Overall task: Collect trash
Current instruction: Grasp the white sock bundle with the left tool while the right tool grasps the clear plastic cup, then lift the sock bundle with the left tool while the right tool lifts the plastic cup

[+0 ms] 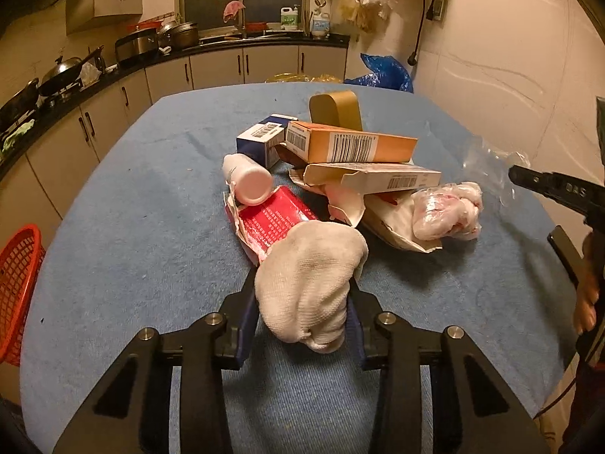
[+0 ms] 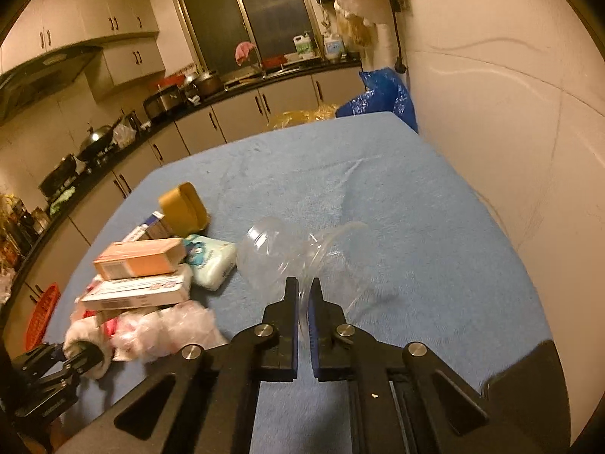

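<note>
Right now my left gripper point(image 1: 302, 283) is clamped on a dirty white sock point(image 1: 310, 283), both pads pressing its sides at the near edge of the trash pile, with the toe end bulging toward me between the fingers. My right gripper point(image 2: 303, 291) is squeezed almost fully together on the thin rim of a clear plastic cup point(image 2: 264, 253), which lies tilted on its side on the blue tablecloth point(image 2: 416, 208), to the right of the pile and a little apart from it.

Just beyond the sock lies a torn red box point(image 1: 280, 223), and a white bottle point(image 1: 247, 179) rests on that box's far end. Behind these, an orange box point(image 1: 351, 143) sits on top of a long white box point(image 1: 374, 178), with a blue and white box point(image 1: 261, 140) to their left and a tan container point(image 1: 334, 109) standing at the back. To the right of the pile a crumpled wad of plastic wrap point(image 1: 446, 212) rests on torn white paper point(image 1: 393, 223). From my right side I also see a small tissue pack point(image 2: 210, 261) between the boxes and the cup.

A red basket point(image 1: 17, 287) shows past the table's left edge. Kitchen counters point(image 1: 151, 60) with pots run along the far wall, and a blue plastic bag point(image 1: 385, 73) sits behind the table's far corner.
</note>
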Motion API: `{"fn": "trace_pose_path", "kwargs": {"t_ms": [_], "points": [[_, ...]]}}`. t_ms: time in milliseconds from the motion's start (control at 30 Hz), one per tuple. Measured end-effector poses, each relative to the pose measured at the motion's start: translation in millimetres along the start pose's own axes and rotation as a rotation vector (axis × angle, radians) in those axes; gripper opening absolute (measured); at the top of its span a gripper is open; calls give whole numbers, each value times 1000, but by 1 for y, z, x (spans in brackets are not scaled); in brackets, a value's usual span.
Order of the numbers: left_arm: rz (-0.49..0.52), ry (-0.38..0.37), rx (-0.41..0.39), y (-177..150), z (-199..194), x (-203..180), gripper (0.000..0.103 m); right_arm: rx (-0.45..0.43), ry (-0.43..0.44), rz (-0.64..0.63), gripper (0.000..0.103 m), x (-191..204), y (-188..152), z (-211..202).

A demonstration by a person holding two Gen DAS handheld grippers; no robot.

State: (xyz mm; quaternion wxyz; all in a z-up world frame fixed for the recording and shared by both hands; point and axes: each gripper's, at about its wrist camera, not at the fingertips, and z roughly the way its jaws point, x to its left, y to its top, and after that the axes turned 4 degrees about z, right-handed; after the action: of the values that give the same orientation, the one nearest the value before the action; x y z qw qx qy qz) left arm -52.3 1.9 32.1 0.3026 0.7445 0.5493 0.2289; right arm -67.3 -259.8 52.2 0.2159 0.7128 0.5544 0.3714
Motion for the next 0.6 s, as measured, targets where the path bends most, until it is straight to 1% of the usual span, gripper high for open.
{"fn": "trace_pose_path", "kwargs": {"t_ms": [200,333,500,600], "points": [[-4,-2,-72,1,-30,1,38,-63,34,-35,5,24,-8,-38],[-8,-1,-105,4,-47,6,38,-88,79,-60,5,44,-10,-59],[-26,-16,-138,6,-65,16,38,-90,120,-95,5,67,-14,-66],[-36,1,-158,6,-75,23,38,-72,158,-106,5,77,-16,-64]]}}
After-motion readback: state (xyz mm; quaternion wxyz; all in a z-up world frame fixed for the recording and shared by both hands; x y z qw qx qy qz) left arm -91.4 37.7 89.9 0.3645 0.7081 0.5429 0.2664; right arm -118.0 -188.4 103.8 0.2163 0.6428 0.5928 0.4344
